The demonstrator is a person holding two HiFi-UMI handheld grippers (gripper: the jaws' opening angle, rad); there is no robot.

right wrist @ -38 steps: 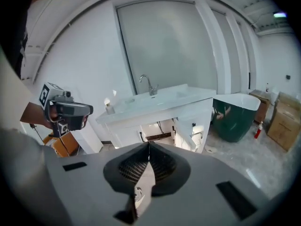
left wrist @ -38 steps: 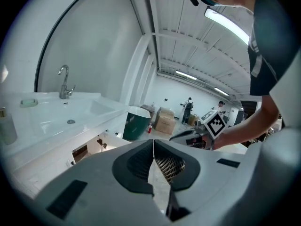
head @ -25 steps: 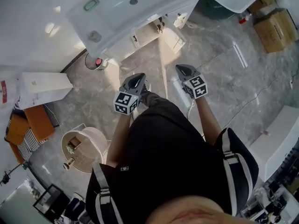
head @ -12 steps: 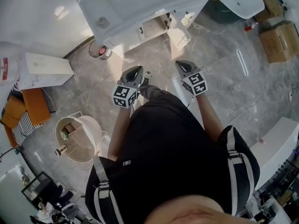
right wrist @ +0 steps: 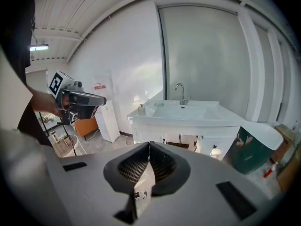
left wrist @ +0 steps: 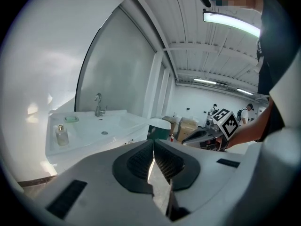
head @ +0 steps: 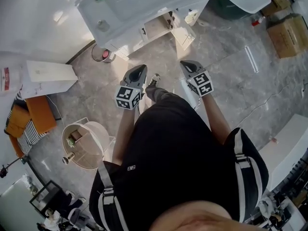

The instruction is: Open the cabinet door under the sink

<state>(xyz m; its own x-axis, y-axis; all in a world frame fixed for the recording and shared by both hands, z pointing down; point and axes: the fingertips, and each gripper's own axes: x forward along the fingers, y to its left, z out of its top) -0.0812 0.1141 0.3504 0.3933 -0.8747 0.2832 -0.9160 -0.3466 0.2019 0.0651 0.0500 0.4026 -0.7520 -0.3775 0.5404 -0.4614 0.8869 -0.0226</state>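
As seen in the head view, the left gripper (head: 141, 68) and the right gripper (head: 184, 63) are held side by side in front of the person's black top (head: 178, 162). Both are pointed toward the white sink (head: 115, 8), which is well apart from them across the grey marbled floor (head: 226, 81). The left gripper's fingers (left wrist: 138, 163) are pressed together at their tips, with nothing gripped between them, and the right gripper's fingers (right wrist: 134, 166) are likewise closed on nothing. The cabinet (right wrist: 148, 134) is found directly beneath the sink. Its left front is seen shut, while a cabinet door (right wrist: 212, 147) on the right is seen standing out at an angle, a dark opening (right wrist: 180, 139) being exposed between them. A faucet (right wrist: 181, 94), a small bottle (right wrist: 140, 109) and a green soap dish (right wrist: 160, 104) are carried on the sink top.
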